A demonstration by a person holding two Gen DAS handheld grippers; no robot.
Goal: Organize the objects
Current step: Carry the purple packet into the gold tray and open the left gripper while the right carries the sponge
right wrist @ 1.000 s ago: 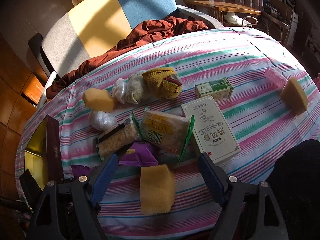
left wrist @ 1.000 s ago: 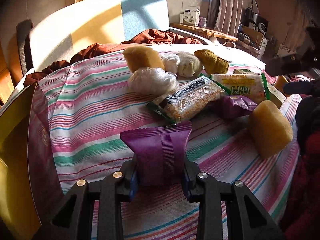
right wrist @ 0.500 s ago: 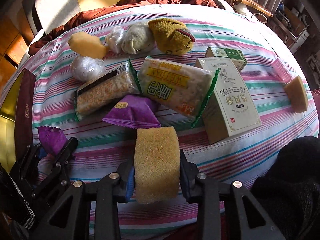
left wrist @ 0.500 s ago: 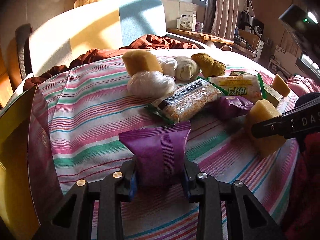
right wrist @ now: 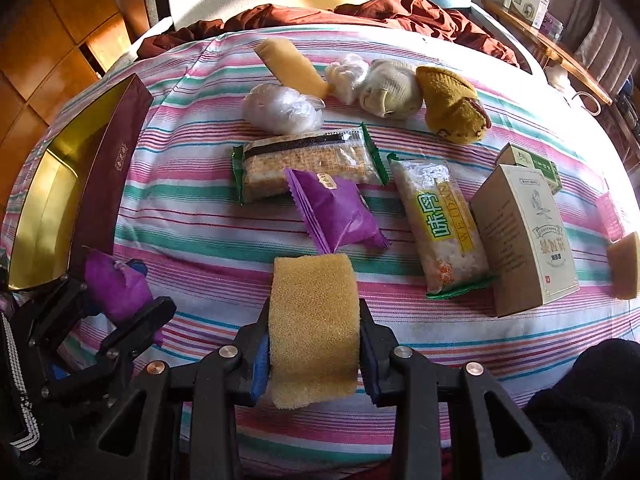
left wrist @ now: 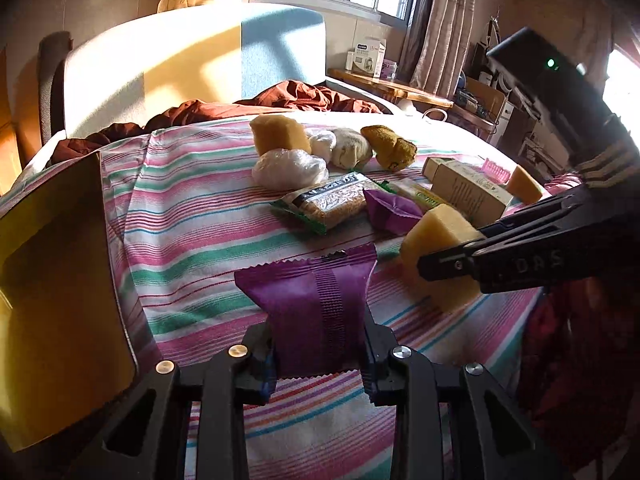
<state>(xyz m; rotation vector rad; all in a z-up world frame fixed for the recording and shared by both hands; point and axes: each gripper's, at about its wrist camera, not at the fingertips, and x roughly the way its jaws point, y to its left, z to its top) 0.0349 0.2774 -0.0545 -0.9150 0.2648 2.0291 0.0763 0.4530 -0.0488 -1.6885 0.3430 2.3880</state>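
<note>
My left gripper [left wrist: 319, 350] is shut on a purple snack packet [left wrist: 316, 304] and holds it above the striped cloth; it also shows in the right wrist view [right wrist: 116, 286]. My right gripper [right wrist: 314, 346] is shut on a yellow sponge [right wrist: 314, 320], which also shows in the left wrist view [left wrist: 440, 236]. A second purple packet [right wrist: 334, 212], a cracker pack [right wrist: 308, 160] and a yellow-labelled snack pack [right wrist: 444, 224] lie in the middle. An open gold-lined box [right wrist: 52, 200] stands at the left.
A tall tea carton [right wrist: 528, 236] and a small green carton [right wrist: 532, 162] lie at the right. Rolled socks [right wrist: 452, 104], clear bags [right wrist: 282, 110] and another sponge [right wrist: 292, 64] lie at the far side. A sponge wedge [right wrist: 624, 264] is at the right edge.
My right gripper closed on the yellow sponge and lifted it off the cloth. My left gripper still holds the purple packet and has shifted a little toward the gold box.
</note>
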